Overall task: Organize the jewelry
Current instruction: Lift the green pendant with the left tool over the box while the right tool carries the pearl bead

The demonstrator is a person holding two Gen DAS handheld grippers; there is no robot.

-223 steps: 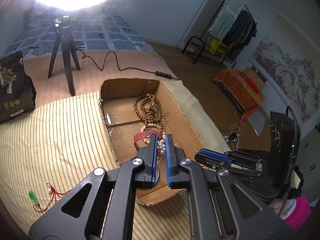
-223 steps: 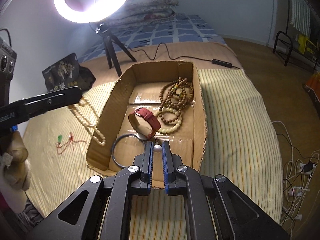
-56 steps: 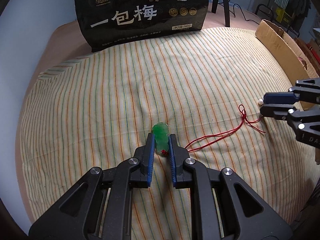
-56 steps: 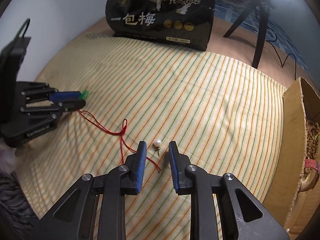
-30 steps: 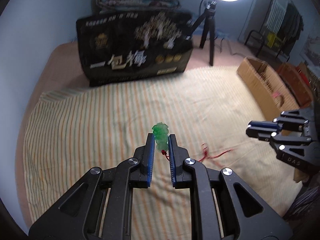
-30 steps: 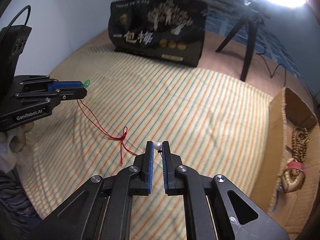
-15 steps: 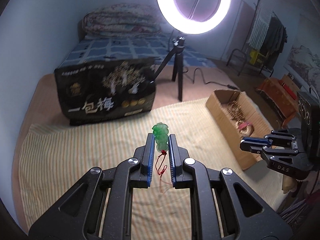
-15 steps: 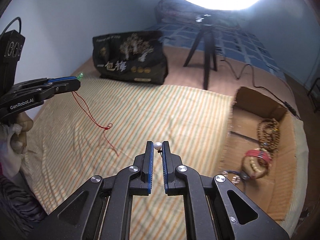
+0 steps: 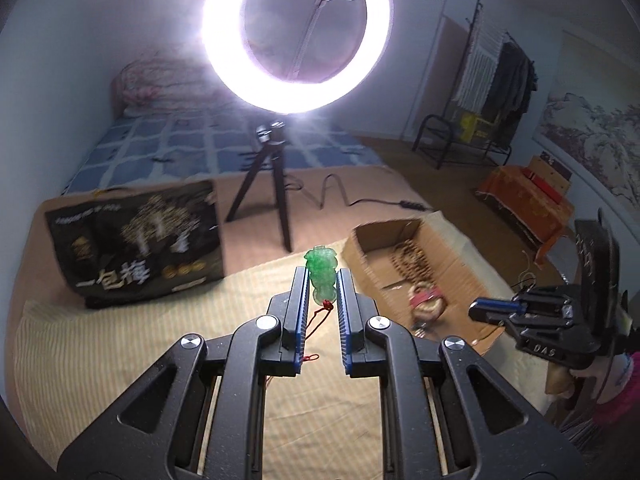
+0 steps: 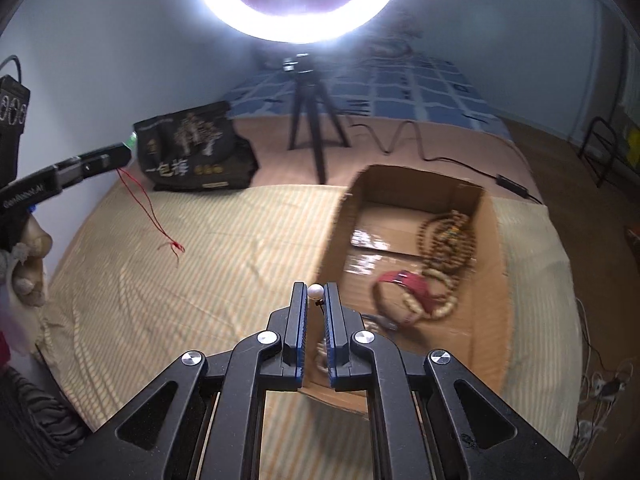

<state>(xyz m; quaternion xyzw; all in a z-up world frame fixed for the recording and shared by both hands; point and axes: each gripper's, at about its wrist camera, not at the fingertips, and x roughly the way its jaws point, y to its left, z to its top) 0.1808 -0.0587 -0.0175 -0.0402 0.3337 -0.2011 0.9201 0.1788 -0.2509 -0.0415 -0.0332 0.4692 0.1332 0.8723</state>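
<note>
My left gripper (image 9: 323, 276) is shut on a green pendant (image 9: 321, 276), lifted above the striped cloth; its red cord (image 9: 316, 322) dangles between the fingers. From the right wrist view that same cord (image 10: 148, 208) hangs off the left gripper (image 10: 120, 156) at the far left. My right gripper (image 10: 315, 294) is shut on a small white pearl (image 10: 315, 291), hovering over the near left wall of the cardboard box (image 10: 340, 216). Inside the box lie wooden bead strands (image 10: 448, 240) and a red watch strap (image 10: 412, 284). The right gripper (image 9: 480, 304) also shows beside the box (image 9: 360, 240) in the left wrist view.
A black printed bag (image 9: 136, 240) stands at the back of the cloth. A ring light (image 9: 296, 36) on a tripod (image 9: 276, 184) stands behind the box, its cable (image 10: 400, 136) trailing right. A hand (image 10: 28, 264) grips the left tool.
Both grippers have risen and swung toward the cardboard box, carrying the pendant and the pearl. The red cord has left the cloth and now hangs free.
</note>
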